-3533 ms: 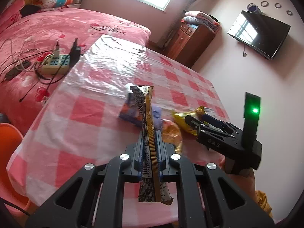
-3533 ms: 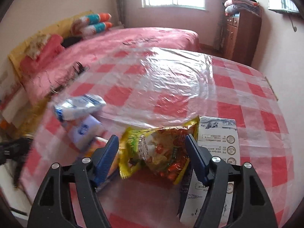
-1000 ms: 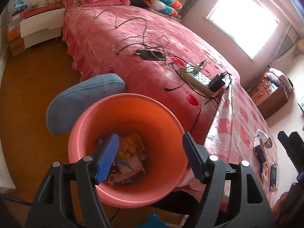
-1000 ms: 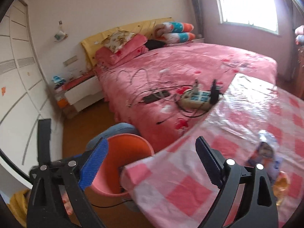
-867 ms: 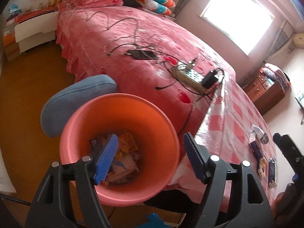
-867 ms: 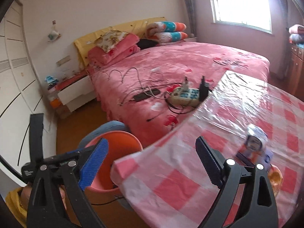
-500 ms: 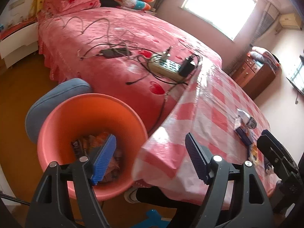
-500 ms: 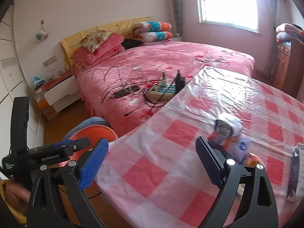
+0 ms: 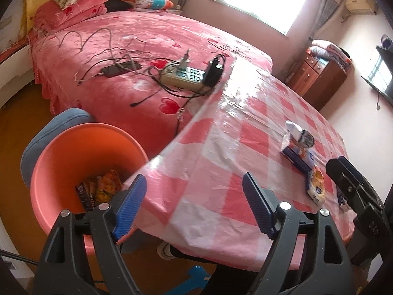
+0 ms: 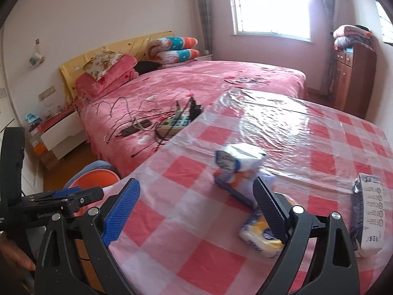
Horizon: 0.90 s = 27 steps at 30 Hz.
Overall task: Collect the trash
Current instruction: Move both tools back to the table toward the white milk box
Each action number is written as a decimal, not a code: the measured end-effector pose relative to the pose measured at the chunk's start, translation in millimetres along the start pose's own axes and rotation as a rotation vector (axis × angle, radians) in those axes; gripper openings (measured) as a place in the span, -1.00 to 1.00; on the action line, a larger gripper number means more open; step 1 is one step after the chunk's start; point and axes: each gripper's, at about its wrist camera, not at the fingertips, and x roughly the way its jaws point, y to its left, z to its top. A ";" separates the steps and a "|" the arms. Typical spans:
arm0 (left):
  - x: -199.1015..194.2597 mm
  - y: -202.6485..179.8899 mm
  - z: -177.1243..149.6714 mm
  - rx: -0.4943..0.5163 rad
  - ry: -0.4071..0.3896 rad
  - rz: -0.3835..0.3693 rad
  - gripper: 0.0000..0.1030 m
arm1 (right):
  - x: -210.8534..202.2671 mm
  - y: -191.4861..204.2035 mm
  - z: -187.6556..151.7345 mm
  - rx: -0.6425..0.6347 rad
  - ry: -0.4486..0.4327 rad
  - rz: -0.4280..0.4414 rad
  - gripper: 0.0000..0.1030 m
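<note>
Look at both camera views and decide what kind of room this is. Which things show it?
Most likely a bedroom in a home. A large bed with pink covers and stacked pillows fills the room, a wooden dresser stands by the window, and a table with a pink checked cloth sits beside the bed.

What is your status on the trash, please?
Left gripper opening, empty; right gripper open, empty. Wrappers in bin; packets left on table. Nothing blocking.

Bright daylight from the window (image 10: 270, 5) — blown-out glare, fisheye-bent edges, slight blur.
</note>
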 end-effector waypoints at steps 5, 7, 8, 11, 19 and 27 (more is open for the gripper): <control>5.0 -22.2 -2.4 0.041 0.014 -0.005 0.57 | -3.1 -22.7 -2.1 0.032 -0.011 -0.032 0.79; 7.0 -29.9 -2.7 0.057 0.019 -0.007 0.57 | -5.6 -33.0 -2.8 0.047 -0.019 -0.046 0.79; 7.5 -33.0 -2.6 0.062 0.021 -0.008 0.57 | -6.7 -36.0 -3.3 0.052 -0.021 -0.050 0.79; 9.1 -46.9 -4.0 0.088 0.025 -0.012 0.57 | -9.5 -48.6 -4.7 0.070 -0.029 -0.066 0.79; 13.1 -76.5 -7.6 0.142 0.035 -0.028 0.57 | -17.1 -71.5 -7.0 0.085 -0.048 -0.106 0.79; 19.5 -101.4 -12.8 0.183 0.050 -0.030 0.57 | -22.0 -89.4 -9.6 0.108 -0.052 -0.126 0.78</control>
